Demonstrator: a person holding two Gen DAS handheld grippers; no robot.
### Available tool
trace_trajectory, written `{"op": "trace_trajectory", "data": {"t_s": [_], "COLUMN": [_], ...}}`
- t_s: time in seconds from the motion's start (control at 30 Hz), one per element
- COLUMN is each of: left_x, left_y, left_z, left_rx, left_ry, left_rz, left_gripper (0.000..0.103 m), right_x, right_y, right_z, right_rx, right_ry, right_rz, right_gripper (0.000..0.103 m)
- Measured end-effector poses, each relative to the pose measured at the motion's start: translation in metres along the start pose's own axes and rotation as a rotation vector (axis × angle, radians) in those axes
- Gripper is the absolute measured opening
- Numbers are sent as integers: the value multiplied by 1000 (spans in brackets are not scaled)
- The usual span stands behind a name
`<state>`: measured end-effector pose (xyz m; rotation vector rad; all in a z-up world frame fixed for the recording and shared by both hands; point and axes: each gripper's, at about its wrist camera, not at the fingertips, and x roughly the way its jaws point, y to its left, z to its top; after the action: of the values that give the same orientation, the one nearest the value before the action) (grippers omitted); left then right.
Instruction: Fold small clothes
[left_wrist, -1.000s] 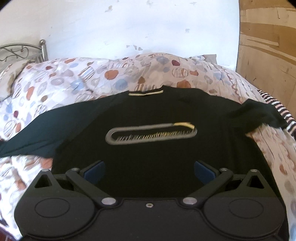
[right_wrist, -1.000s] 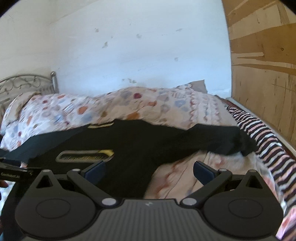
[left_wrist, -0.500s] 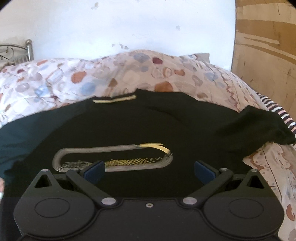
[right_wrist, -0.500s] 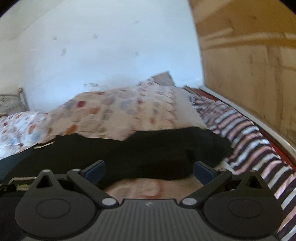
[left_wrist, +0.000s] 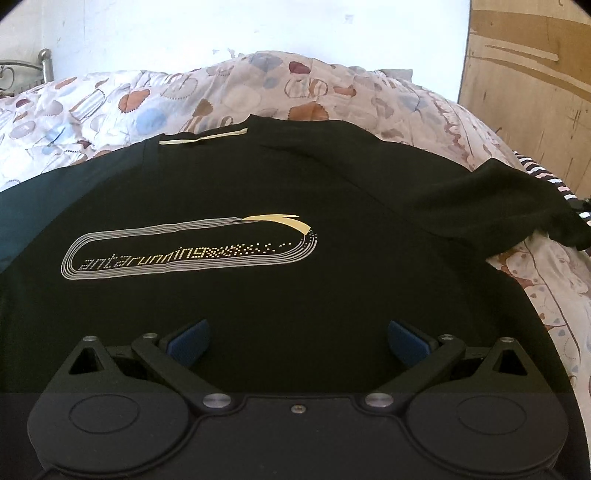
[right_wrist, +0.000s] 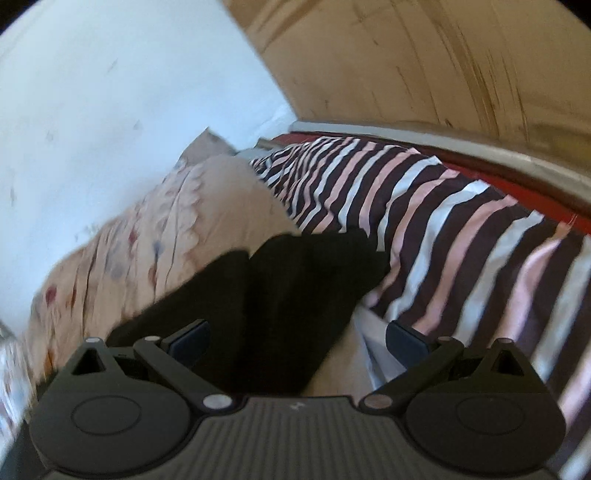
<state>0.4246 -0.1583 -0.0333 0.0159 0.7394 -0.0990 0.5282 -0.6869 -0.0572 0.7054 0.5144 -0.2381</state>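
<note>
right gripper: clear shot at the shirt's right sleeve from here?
Probably yes. The right gripper is open, jaws spread, with the black sleeve lying directly ahead between them on the floral quilt. Nothing covers it; only the striped blanket lies beside its end.

Our left claw (left_wrist: 297, 336) is matte black, with two blue pads (left_wrist: 188, 339) at the tips of angled link arms, silver pivot screws, a small brass screw at the centre and two round discs embossed on a smooth housing. Our right claw (right_wrist: 297, 338) has the same black links, blue pads (right_wrist: 406, 339) and silver screws, but a ribbed grey housing bearing a small white mark.
</note>
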Motion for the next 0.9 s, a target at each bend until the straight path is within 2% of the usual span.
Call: {"op": "trace_trajectory", "data": {"t_s": [0.1, 0.2, 0.27, 0.3, 0.33, 0.37, 0.43, 0.47, 0.63, 0.77, 0.9], "left_x": [-1, -2, -4, -5, -6, -7, -10, -13, -25, -35, -46], "left_y": [2, 3, 4, 5, 6, 7, 10, 11, 17, 24, 33], "left_z": [0, 0, 1, 2, 3, 4, 6, 7, 13, 18, 22], "left_rx": [-6, -11, -14, -17, -19, -21, -24, -28, -36, -53, -74], "left_ry": [4, 6, 6, 6, 5, 5, 0, -6, -28, -42, -62], "left_rz": [-1, -4, -4, -5, -5, -4, 1, 4, 16, 26, 29], "left_gripper": [102, 102, 102, 102, 102, 102, 102, 102, 102, 102, 102], "right_x": [19, 33, 38, 37, 36, 34, 27, 22, -3, -31, -60], "right_y": [-9, -13, -11, -9, -7, -5, -2, 1, 35, 72, 111], "right_z": [8, 7, 4, 3, 2, 2, 1, 1, 8, 18, 26], "right_rx": [88, 155, 158, 152, 141, 127, 107, 86, -112, -258, -372], "right_ry": [3, 15, 11, 3, -11, -24, -65, -86, -184, -260, -312], "right_rz": [-10, -28, -33, -37, -64, -94, -119, -115, -174, -166, -120], "right_gripper": [96, 83, 67, 64, 52, 32, 19, 16, 15, 15, 15]}}
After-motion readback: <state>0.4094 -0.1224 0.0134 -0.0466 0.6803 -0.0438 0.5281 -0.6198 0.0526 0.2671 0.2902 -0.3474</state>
